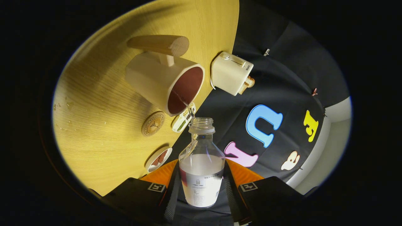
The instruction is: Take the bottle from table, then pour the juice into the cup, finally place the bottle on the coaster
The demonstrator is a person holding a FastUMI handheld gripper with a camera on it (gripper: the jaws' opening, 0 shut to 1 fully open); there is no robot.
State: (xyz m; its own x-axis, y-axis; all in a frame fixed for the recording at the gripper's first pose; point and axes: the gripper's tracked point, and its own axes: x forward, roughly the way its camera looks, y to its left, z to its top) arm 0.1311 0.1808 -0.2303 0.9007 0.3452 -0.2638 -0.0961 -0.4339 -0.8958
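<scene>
Count from my seat: one clear glass bottle (201,166), one cream cup with a wooden handle (163,80), one round wooden coaster (153,123), one small white dish holding brown pieces (158,159), one cream toaster-shaped box (231,73), one small white packet (183,118) beside the cup. The gripper (201,185) at lower centre has both fingers clamped on the bottle's body, one on each side. Bottle has no cap, carries a white label, and holds pale cloudy liquid up to the shoulder. A thin stream runs from its mouth into the cup's dark red interior, centre of frame. Cup sits upper left on the light wood table (103,103); coaster lies just below the cup, bare. Water drops on the table at far left.
</scene>
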